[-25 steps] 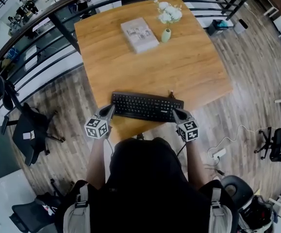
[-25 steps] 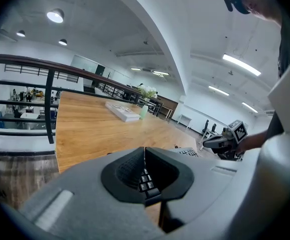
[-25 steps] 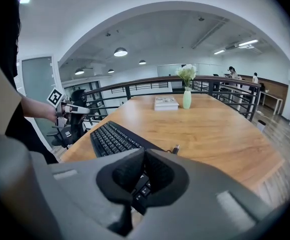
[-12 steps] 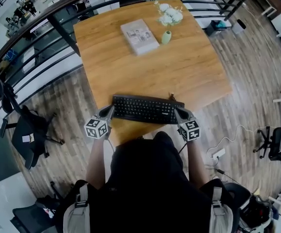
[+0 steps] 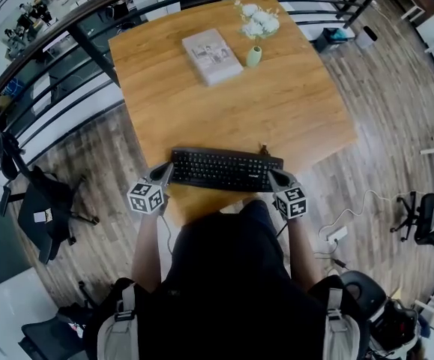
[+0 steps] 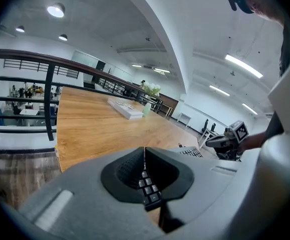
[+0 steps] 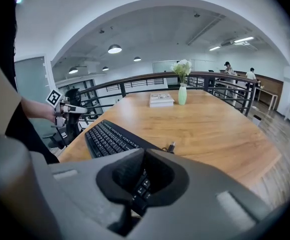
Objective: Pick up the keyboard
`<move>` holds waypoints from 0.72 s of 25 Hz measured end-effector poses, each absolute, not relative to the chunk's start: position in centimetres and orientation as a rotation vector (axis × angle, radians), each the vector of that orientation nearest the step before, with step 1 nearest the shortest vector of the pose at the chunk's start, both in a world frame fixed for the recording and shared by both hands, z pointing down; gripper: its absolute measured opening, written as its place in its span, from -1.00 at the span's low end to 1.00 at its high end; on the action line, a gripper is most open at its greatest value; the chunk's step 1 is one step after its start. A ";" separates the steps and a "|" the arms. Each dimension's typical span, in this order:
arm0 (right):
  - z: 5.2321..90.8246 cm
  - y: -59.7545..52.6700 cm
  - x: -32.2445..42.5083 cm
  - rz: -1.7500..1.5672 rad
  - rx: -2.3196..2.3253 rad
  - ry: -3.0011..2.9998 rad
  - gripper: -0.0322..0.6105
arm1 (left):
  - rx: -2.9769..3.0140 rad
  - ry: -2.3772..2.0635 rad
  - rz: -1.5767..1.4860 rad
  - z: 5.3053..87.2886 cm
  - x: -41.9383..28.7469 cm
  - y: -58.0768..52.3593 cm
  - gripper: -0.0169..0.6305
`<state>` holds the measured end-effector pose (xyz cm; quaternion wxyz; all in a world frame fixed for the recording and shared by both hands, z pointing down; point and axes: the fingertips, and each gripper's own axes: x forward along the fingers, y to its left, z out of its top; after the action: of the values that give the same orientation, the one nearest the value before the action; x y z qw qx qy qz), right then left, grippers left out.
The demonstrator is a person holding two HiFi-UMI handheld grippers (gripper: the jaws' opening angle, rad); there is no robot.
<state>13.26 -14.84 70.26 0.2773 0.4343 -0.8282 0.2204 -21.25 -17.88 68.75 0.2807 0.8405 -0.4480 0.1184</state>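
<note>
A black keyboard [image 5: 224,168] lies crosswise at the near edge of the wooden table [image 5: 291,103]. My left gripper [image 5: 169,170] is shut on its left end, and in the left gripper view several keys [image 6: 148,186] show between the closed jaws [image 6: 144,152]. At the other end my right gripper [image 5: 271,174] is shut on the keyboard, whose key rows [image 7: 107,138] run off to the left of the jaws [image 7: 143,156]. Whether the keyboard rests on the table or hangs just above it cannot be told.
A white book [image 5: 212,54] and a pale green vase [image 5: 254,55] of white flowers stand at the table's far side. The keyboard's USB plug [image 5: 262,148] lies behind its right end. A dark railing [image 5: 89,40] borders the table's far and left sides. An office chair [image 5: 40,201] stands at the left.
Both grippers and the keyboard keep their places; only the head view drifts slightly.
</note>
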 end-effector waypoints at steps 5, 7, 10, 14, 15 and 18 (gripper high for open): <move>71.4 -15.1 15.1 0.627 1.192 -2.200 -0.89 | 2.212 -1.228 0.319 68.8 -21.2 -17.4 -0.90; 71.5 -15.4 15.5 0.641 1.211 -2.197 -0.89 | 2.203 -1.227 0.340 69.1 -21.3 -17.0 -0.90; 72.0 -16.3 15.5 0.652 1.215 -2.198 -0.89 | 2.188 -1.228 0.366 69.6 -21.8 -17.2 -0.90; 72.9 -16.4 15.8 0.678 1.217 -2.176 -0.89 | 2.168 -1.215 0.387 70.2 -21.7 -17.0 -0.90; 73.0 -16.4 15.8 0.685 1.223 -2.171 -0.89 | 2.165 -1.212 0.398 70.4 -21.7 -17.0 -0.89; 73.3 -16.6 16.4 0.701 1.242 -2.153 -0.89 | 2.159 -1.199 0.413 70.9 -21.5 -17.2 -0.89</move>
<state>16.36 -16.61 73.34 0.2760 0.4623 -0.8013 0.2609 -21.48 -17.23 70.91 0.3134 0.8189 -0.4546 0.1568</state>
